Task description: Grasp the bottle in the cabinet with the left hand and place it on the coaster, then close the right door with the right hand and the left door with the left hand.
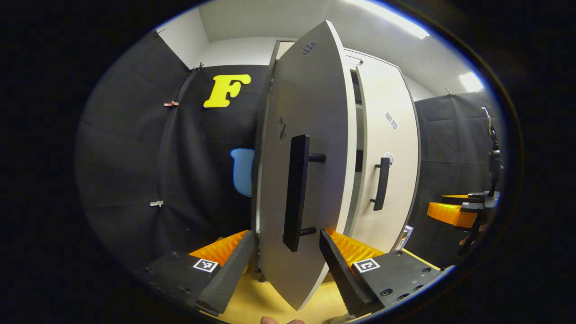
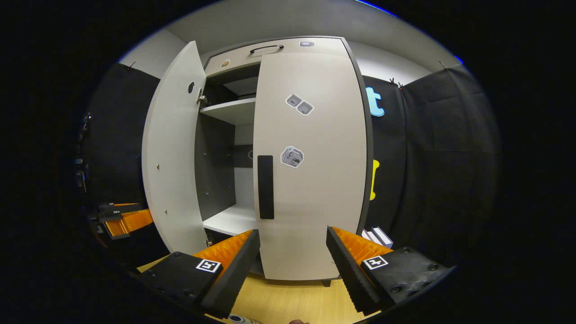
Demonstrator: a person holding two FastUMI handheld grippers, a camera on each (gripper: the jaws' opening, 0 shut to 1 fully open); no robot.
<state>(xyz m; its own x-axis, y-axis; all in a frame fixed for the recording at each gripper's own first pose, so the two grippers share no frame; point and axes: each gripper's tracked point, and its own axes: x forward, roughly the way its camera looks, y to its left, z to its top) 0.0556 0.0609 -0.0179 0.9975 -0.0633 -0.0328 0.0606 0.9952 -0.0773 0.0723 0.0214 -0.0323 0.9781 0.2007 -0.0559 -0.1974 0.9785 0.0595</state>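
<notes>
The left gripper (image 1: 288, 256) had its fingers spread around the left door (image 1: 310, 180); the right gripper (image 2: 292, 256) gaped before the closed right door (image 2: 315, 180).

Cabinet (image 2: 355, 135): dark grey frame, pale grey-white doors. Left door (image 1: 310, 148) and right door (image 2: 315, 180) each carry a black bar handle (image 1: 297, 193). Right door has small grey-and-white stickers (image 2: 292, 157). Inside shelves (image 2: 231, 110) white, side walls dark grey. Tabletop (image 2: 288, 301) light yellow wood grain. Booth wall black cloth.
</notes>
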